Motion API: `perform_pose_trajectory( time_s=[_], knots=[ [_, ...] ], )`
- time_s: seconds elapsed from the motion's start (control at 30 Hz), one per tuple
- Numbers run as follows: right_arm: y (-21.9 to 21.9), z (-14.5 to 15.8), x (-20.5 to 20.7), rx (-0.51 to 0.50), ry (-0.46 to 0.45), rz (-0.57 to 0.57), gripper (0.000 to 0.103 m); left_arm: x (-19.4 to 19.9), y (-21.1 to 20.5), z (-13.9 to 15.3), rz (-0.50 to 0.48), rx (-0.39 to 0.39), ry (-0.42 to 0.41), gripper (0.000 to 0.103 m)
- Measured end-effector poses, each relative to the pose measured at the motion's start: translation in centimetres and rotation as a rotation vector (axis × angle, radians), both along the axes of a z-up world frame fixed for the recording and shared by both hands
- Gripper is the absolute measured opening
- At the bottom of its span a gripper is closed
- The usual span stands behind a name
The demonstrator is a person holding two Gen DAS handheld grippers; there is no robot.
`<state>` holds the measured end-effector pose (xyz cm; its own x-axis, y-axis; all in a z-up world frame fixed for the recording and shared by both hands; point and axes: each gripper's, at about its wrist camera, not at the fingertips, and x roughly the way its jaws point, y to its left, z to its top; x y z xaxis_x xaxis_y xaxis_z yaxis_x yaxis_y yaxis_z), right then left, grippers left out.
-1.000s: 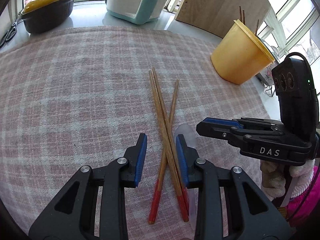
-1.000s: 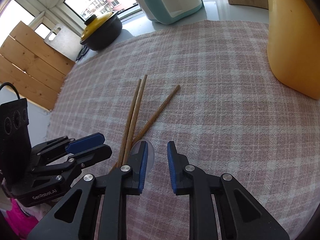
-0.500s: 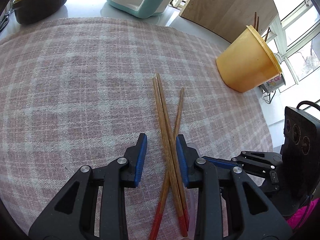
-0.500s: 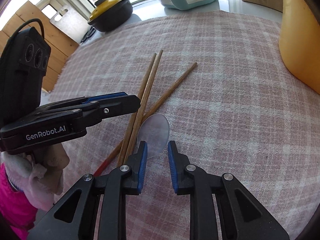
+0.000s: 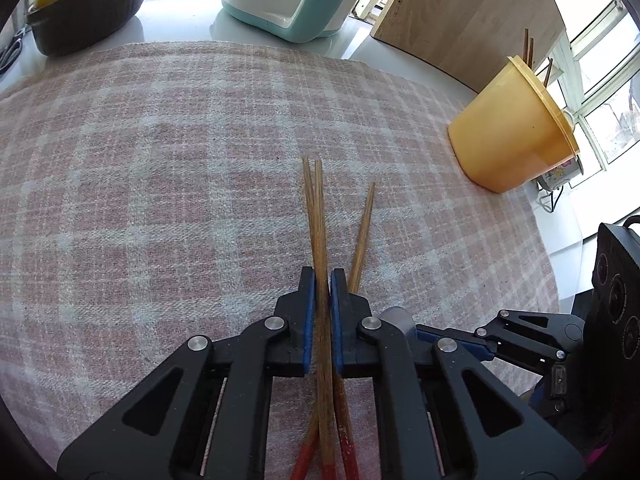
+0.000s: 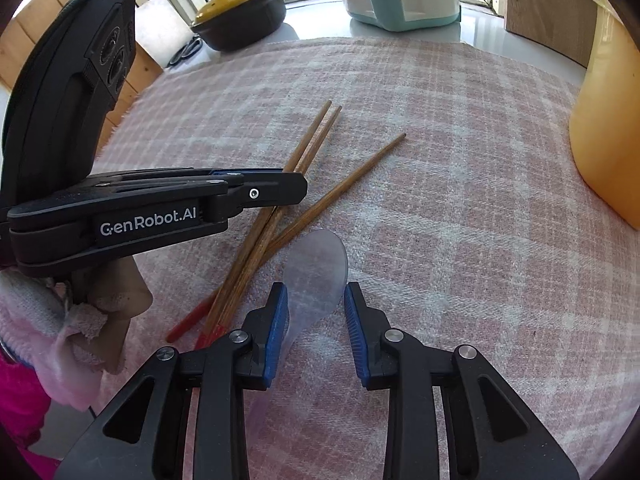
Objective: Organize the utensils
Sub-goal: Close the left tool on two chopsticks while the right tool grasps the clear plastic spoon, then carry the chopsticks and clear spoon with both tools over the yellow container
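From the left wrist, the left hand-held gripper (image 5: 323, 280) has closed since half a second ago: its blue pads, then well apart and straddling the sticks, now clamp a pair of chopsticks (image 5: 316, 216) that lie close together on the checked cloth (image 5: 160, 200) covering the bench. A third chopstick (image 5: 362, 236) crosses under them and angles off to the right, outside the grip and just beside the right-hand pad. Whether the pair has left the cloth yet is hard to judge from this angle. Beyond, well apart to the right, stands the yellow cup (image 5: 508, 140) with a few sticks already poking out of it, which is presumably where this pair belongs. With the clamp made, what remains for the pair is likely a lift and carry to that cup.

From the right wrist, the right hand-held gripper (image 6: 315, 300) has its fingers apart, more widely than half a second ago, one on each side of a clear plastic spoon (image 6: 316, 276) lying on the cloth, its bowl pointing away. The near pad sits just beside the spoon's left edge; nothing is gripped. The left tool reaches in from the left over the chopsticks, whose red ends (image 6: 188, 322) point toward the camera. The spoon looks thin and slippery, so closing squarely on it should matter.
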<state>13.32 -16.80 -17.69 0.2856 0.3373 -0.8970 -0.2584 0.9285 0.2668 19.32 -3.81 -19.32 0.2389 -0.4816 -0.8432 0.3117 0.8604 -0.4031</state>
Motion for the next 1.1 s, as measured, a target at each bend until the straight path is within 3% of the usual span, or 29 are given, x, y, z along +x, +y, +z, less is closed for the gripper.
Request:
perform_pose_trajectory(
  time_s=[0.2,0.3,0.57,1.1],
  knots=[
    [1.8,-0.1,0.8,-0.069,-0.035,0.047,0.028,0.1,1.6,-0.2,0.030,0.002,0.001,0.005],
    [2.6,-0.2,1.4,-0.106,-0.056,0.056,0.019,0.0,2.1,-0.1,0.031,-0.001,0.002,0.004],
    [1.6,0.4,0.9,-0.033,-0.045,0.050,0.004,-0.1,2.8,0.1,0.031,0.000,0.000,0.004],
    [-0.7,2.1,0.1,0.015,-0.069,-0.021,0.002,-0.9,4.4,1.7,0.083,-0.016,-0.029,0.004]
  ],
)
